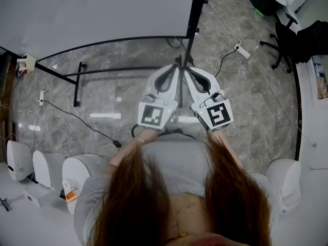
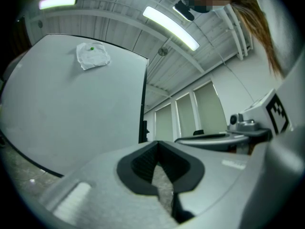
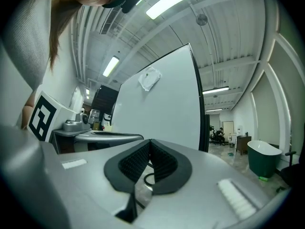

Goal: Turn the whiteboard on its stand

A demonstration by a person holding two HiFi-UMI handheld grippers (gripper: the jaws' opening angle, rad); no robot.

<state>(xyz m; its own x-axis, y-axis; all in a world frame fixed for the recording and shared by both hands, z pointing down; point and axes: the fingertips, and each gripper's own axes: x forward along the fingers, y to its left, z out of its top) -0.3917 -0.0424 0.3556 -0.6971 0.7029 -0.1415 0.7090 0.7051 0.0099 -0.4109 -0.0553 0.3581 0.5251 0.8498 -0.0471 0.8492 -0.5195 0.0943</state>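
- Far left, floor: a black cable point(image 1: 77, 118) runs close by the stand's foot point(image 1: 77, 83). If the stand shifts while the board swings, that foot could ride over the cable or drag it
- Whiteboard point(image 1: 97, 12): it sits on its stand ahead of you and to your left, roughly upright and well apart from both tongs. Its left end and top are cut off in the head view, so you can't judge how much room a swing has. Turned or not, the scene doesn't say
- Crumpled cloth point(image 2: 93, 55): it's stuck high on the board face, and a quick turn could shake it loose
- Left tongs point(image 1: 176, 72): jaws together, nothing between them
- Right tongs point(image 1: 188, 72): also closed and empty, just beside the left pair. Closed tips pushed against a smooth face may skid off
- Post point(image 1: 197, 9) at the board's right edge: you can't make out a pivot or lock. Forcing a locked board could tip the stand
- Right, floor: a power strip point(image 1: 242, 51) lies near the post and could trip you
- Your hair hides the floor at your feet
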